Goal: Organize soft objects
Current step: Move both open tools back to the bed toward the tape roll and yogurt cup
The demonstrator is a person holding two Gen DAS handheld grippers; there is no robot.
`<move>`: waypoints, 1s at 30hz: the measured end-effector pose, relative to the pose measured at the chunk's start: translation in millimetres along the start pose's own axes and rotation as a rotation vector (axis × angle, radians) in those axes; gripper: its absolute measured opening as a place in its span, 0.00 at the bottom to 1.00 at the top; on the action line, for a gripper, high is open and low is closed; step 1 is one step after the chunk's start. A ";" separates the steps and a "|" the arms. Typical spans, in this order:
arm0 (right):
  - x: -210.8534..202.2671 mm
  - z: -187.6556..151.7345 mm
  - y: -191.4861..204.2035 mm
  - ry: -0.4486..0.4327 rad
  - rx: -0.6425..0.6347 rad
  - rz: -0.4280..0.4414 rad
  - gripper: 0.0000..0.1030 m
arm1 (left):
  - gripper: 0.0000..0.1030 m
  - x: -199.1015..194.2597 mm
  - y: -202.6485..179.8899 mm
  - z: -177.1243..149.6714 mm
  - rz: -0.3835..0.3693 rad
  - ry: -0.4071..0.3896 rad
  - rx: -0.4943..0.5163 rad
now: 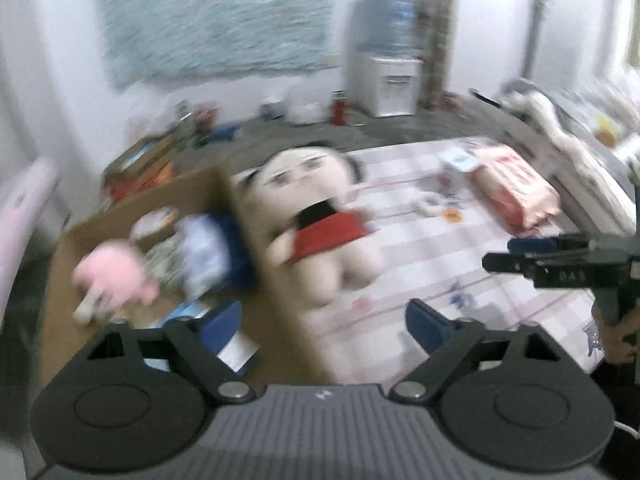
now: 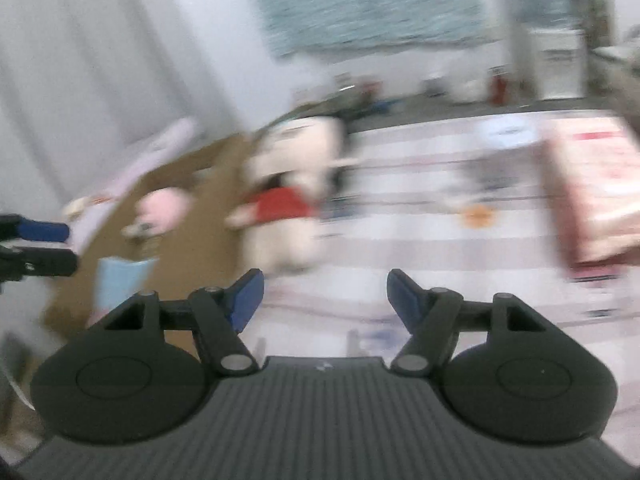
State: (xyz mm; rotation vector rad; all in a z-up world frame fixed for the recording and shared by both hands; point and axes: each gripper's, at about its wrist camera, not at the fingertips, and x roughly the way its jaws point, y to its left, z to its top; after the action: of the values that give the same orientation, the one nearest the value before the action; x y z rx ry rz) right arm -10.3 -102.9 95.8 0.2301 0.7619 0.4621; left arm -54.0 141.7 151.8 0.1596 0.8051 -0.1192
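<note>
While both views are smeared, the left gripper [image 1: 322, 322] and right gripper [image 2: 325, 300] each stand spread with nothing between the blue pads. That big cream plush doll in a red top [image 1: 316, 220] lies on the checked sheet [image 1: 460, 264], leaning on the brown cardboard box [image 1: 192, 196] that holds a pink plush toy [image 1: 114, 276]. My worry: grabbing at it could snag the box wall or pinch only loose fabric. No writing is readable.
</note>
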 end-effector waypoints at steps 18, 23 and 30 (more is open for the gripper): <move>71.0 119.5 -162.0 -0.057 -0.110 -0.130 0.66 | 0.73 251.3 -150.0 85.3 -0.137 0.020 0.124; 101.8 130.1 -152.5 0.002 -0.137 -0.116 0.70 | 0.71 278.0 -147.5 87.6 -0.140 0.011 0.099; 123.0 135.4 -150.5 0.034 -0.152 -0.071 0.75 | 0.53 295.8 -148.8 88.4 -0.165 -0.007 0.148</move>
State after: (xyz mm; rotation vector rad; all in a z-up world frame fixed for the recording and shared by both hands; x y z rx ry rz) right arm 211.0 -180.3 61.7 0.0530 0.7616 0.4553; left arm 187.1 -34.3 -16.7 0.2324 0.8024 -0.3354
